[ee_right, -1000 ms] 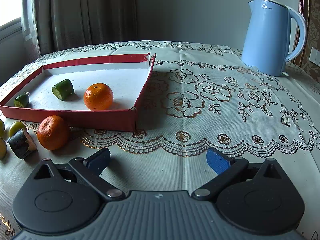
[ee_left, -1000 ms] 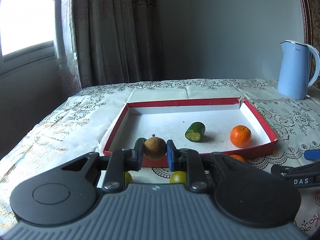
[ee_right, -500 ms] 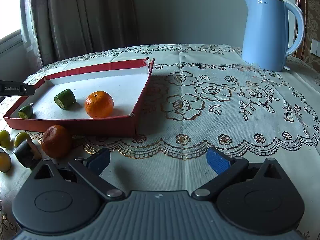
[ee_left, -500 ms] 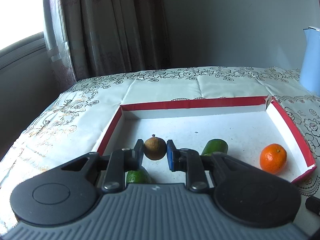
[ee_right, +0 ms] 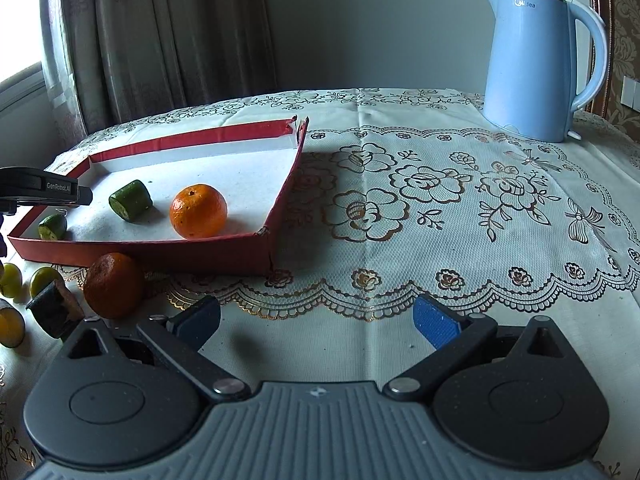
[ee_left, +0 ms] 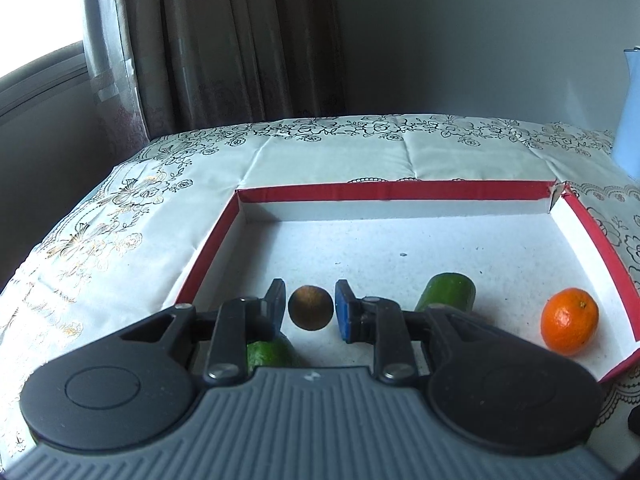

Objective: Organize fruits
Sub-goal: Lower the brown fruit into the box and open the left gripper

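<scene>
From my left wrist view, my left gripper hangs over the near end of the red-walled tray. Its jaws have just been opening a little, and the small brown fruit sits between the pads with a sliver of gap on each side, so I no longer press on it. A green cut piece lies under my left finger, a second green cut piece lies to the right, and an orange rests near the tray's right wall.

From my right wrist view, my right gripper has its fingers spread wide with nothing between them, above the lace cloth of the desk. The tray holds the orange and both green pieces. In front of the tray, on the cloth, lie a second orange, a dark cut piece and small yellow-green fruits. A blue kettle stands at the far right.
</scene>
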The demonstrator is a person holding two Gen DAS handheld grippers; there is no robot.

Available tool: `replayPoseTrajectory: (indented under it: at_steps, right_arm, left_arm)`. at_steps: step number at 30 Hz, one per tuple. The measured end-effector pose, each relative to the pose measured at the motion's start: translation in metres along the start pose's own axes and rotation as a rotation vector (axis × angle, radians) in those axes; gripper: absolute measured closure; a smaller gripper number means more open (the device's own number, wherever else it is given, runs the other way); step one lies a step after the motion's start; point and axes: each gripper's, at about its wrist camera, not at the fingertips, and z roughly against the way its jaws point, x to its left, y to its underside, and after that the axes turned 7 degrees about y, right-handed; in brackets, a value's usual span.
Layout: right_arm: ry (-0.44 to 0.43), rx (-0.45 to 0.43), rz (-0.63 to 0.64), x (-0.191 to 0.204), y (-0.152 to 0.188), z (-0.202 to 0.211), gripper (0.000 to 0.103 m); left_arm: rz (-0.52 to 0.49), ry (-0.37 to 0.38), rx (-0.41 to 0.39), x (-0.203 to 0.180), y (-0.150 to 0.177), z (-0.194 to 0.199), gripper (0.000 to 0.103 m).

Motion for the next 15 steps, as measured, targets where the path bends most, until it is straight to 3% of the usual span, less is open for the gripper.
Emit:
replayPoseTrajectory:
  at_steps: [1,4,6,8,11,15]
  right_arm:
    - [-0.001,0.000,-0.001,0.000,0.000,0.000,0.000]
    - [-0.007,-0.002,-0.008,-0.002,0.000,0.001,0.000]
    - [-0.011,-0.003,-0.014,-0.003,0.000,0.001,0.000]
    - [-0.018,-0.006,-0.022,-0.005,0.000,0.001,0.000]
    - [-0.032,-0.011,-0.042,-0.007,0.000,0.002,0.000]
    - [-0.064,-0.022,-0.070,-0.012,0.000,0.003,0.000]
  left_arm:
    - [-0.001,-0.003,-0.007,0.000,0.000,0.002,0.068]
    - [-0.006,-0.004,-0.021,0.001,0.001,0.010,0.064]
    - [-0.004,0.000,-0.035,0.004,0.003,0.021,0.054]
    - [0.004,-0.001,-0.067,0.008,0.008,0.039,0.028]
    - [0.019,-0.003,-0.149,0.020,0.021,0.076,0.004]
    - [0.044,0.033,-0.209,0.041,0.048,0.119,0.000]
